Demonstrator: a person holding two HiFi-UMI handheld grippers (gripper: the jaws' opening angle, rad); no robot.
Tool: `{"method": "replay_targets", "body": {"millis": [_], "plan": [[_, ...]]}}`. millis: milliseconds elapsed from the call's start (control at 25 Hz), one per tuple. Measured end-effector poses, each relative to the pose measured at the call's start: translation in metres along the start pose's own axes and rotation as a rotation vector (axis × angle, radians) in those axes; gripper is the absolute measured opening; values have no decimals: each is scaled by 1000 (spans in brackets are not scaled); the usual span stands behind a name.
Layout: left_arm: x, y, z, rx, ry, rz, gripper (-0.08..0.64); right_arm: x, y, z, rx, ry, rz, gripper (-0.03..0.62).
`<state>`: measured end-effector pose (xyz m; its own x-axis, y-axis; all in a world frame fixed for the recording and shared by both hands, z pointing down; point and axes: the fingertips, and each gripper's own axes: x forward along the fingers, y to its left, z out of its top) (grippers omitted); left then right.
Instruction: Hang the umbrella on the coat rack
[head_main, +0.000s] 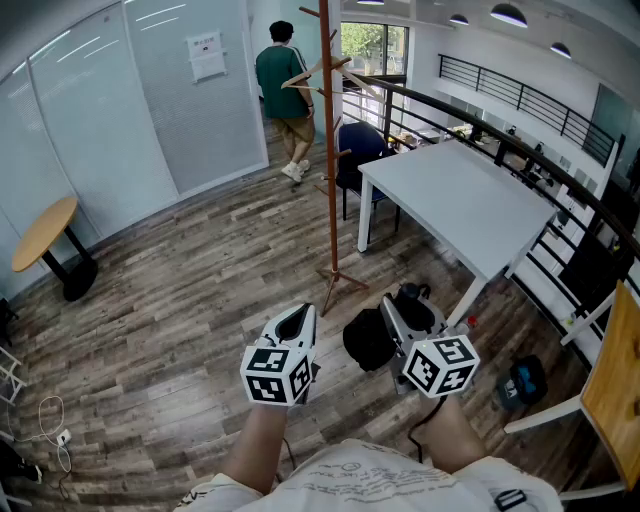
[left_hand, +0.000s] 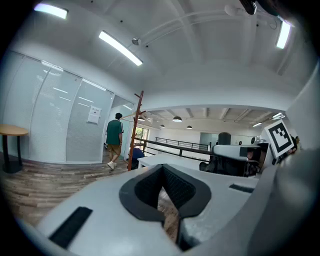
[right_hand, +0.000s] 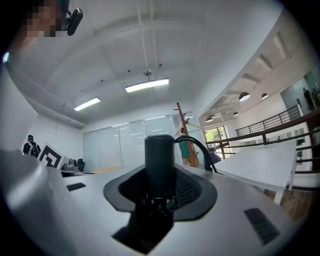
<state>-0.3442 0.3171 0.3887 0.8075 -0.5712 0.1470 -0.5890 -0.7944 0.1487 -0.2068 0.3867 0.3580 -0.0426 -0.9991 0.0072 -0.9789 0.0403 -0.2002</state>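
A brown wooden coat rack (head_main: 331, 150) stands on the floor ahead, with hook arms and a hanger near its top; it also shows in the left gripper view (left_hand: 136, 131) and the right gripper view (right_hand: 183, 131). A folded black umbrella (head_main: 368, 340) is held low in front of me. My right gripper (head_main: 402, 318) is shut on it: the umbrella's black cylindrical handle (right_hand: 160, 165) stands upright between the jaws, with its strap looping off to the right. My left gripper (head_main: 296, 325) hovers beside it, shut with nothing in it (left_hand: 162, 187).
A white table (head_main: 470, 205) stands right of the rack, with a blue chair (head_main: 358, 148) behind it. A person (head_main: 285, 85) walks away by the glass wall. A round wooden table (head_main: 45, 235) is at far left. A black-and-blue object (head_main: 522, 382) lies on the floor at right.
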Motion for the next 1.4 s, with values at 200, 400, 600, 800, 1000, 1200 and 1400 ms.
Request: {"method": "replay_targets", "body": {"millis": [200,400,600,800,1000,1200,1400], "plan": [[9,-21,6,26,0,-12,5,-5,-10,4,1,1,14,152],[21,-38,6,50,5,-3,5,-9,-26,4,7,-8,26,152],[43,-54,1,60,22,8,5,-13,-53,8,44,-33,40,152],[70,-76,-7,64,32,13,5,-15,-81,10,28,-39,62,152],[94,-100,-22,69,63,14,5,-14,-110,5,28,-14,82,152],[123,-100,-22,79,82,20,5,-3,-129,2,33,-2,109,152],[167,-90,-21,69,88,8,5,27,-161,0,35,9,89,152]]}}
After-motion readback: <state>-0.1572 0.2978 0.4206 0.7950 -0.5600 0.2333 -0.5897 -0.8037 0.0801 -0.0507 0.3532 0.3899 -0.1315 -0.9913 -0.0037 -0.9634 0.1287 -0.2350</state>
